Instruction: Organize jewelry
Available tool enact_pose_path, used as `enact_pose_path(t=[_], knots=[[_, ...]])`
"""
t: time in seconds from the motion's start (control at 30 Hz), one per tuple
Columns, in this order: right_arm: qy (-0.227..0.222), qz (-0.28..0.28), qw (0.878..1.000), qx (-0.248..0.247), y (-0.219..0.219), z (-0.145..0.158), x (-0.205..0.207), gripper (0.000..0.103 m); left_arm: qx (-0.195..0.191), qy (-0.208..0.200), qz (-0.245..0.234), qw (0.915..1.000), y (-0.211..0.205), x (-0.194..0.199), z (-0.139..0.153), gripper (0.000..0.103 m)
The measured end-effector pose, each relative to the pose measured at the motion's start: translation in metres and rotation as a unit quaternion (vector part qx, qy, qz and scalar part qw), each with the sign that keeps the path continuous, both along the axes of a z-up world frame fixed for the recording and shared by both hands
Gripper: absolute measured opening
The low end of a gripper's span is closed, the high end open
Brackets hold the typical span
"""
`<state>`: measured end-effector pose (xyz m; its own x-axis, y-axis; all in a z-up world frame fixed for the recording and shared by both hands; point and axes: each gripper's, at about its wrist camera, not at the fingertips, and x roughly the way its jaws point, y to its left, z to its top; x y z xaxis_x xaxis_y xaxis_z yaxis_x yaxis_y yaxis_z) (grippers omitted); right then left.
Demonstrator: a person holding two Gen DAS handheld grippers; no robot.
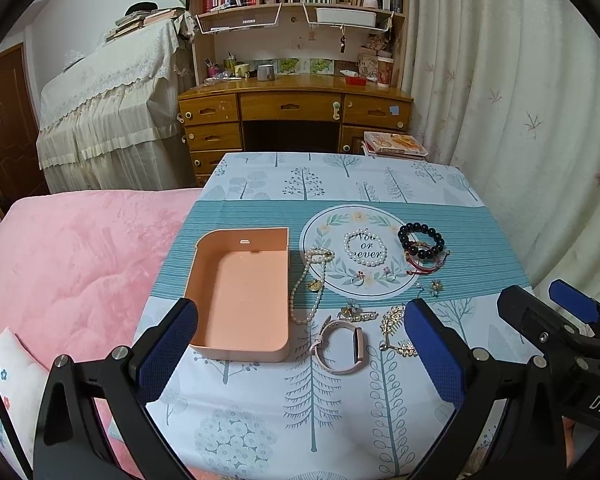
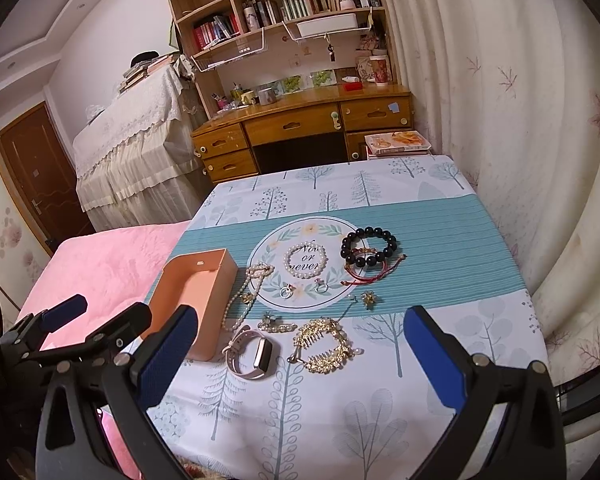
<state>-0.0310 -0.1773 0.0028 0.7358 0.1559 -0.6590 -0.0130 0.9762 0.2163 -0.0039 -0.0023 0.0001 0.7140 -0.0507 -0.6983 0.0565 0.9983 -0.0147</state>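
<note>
An empty peach box (image 1: 240,300) (image 2: 192,296) sits on the left of the table. To its right lie a pearl necklace (image 1: 306,292) (image 2: 240,300), a pearl bracelet (image 1: 365,248) (image 2: 305,261), a black bead bracelet (image 1: 420,241) (image 2: 368,247), red cord bracelets (image 2: 368,274), two rings (image 1: 358,279) (image 2: 286,291), a pink watch (image 1: 340,346) (image 2: 252,354), gold hair combs (image 1: 394,330) (image 2: 324,344) and small brooches (image 2: 278,322). My left gripper (image 1: 300,354) hovers open over the near table. My right gripper (image 2: 300,358) is open too, beside it (image 1: 556,316).
The table wears a tree-print cloth (image 1: 340,420). A pink bed (image 1: 68,264) lies left of it with a pillow (image 1: 12,380). Beyond stand a wooden desk (image 1: 292,108) with bookshelves, a draped piece of furniture (image 1: 112,108), and curtains (image 1: 500,80) at right.
</note>
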Motion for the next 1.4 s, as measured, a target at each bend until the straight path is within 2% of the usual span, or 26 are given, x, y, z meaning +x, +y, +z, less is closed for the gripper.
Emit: enact_pose_path(t=[0.6,0.73,1.03,1.4], knots=[[0.006,0.002,1.0,0.004,0.0,-0.002,0.0,0.103,-0.005,0.009,-0.003,0.9999,0.002,0.001,-0.006,0.102],[0.008,0.004,1.0,0.006,0.006,-0.013,0.0,0.103,-0.005,0.01,-0.003,0.9999,0.003,0.001,-0.007,0.102],[0.009,0.003,1.0,0.009,0.006,-0.012,0.0,0.103,0.015,0.003,0.0,0.9999,0.006,-0.006,-0.008,0.102],[0.01,0.004,1.0,0.008,0.006,-0.012,0.002,0.103,-0.009,0.029,-0.026,0.9992,0.002,0.005,-0.008,0.102]])
